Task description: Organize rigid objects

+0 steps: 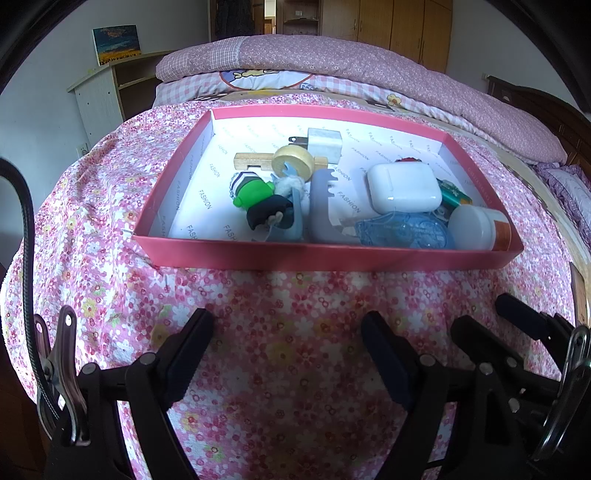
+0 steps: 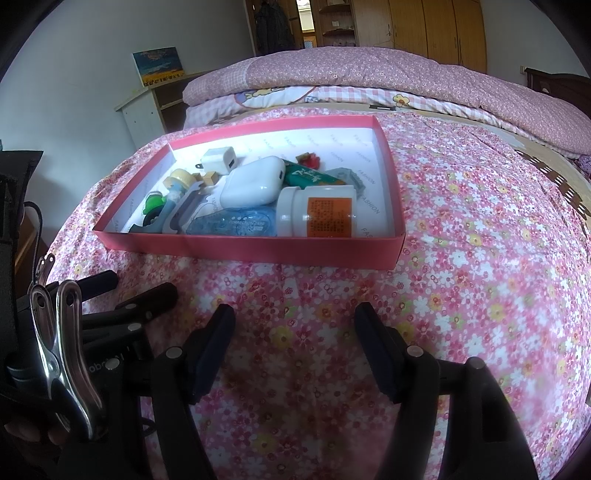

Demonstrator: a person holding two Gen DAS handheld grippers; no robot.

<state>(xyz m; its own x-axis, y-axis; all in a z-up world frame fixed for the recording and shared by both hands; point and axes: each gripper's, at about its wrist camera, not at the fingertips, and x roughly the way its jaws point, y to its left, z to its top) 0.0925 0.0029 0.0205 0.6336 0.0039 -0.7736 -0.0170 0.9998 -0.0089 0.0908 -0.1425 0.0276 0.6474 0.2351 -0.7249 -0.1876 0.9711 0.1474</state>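
Observation:
A red cardboard box point(image 1: 325, 256) point(image 2: 258, 249) sits on the flowered bedspread. In it lie a white earbud case point(image 1: 404, 186) point(image 2: 255, 182), a white jar with an orange label point(image 1: 480, 227) point(image 2: 317, 216), a blue correction tape point(image 1: 404, 230) point(image 2: 236, 223), a white charger plug point(image 1: 324, 144) point(image 2: 219, 158), a yellow tape roll point(image 1: 292, 160), a green toy figure point(image 1: 255, 192) and a grey comb-like piece point(image 1: 323, 206). My left gripper point(image 1: 288, 334) is open and empty in front of the box. My right gripper point(image 2: 295, 325) is open and empty beside it.
A folded pink quilt point(image 1: 332, 62) point(image 2: 388, 74) lies behind the box. A low shelf point(image 1: 107, 92) with a painting stands at the left wall. Wooden wardrobes point(image 2: 436, 29) stand at the back. The bed's dark headboard point(image 1: 546, 110) is at the right.

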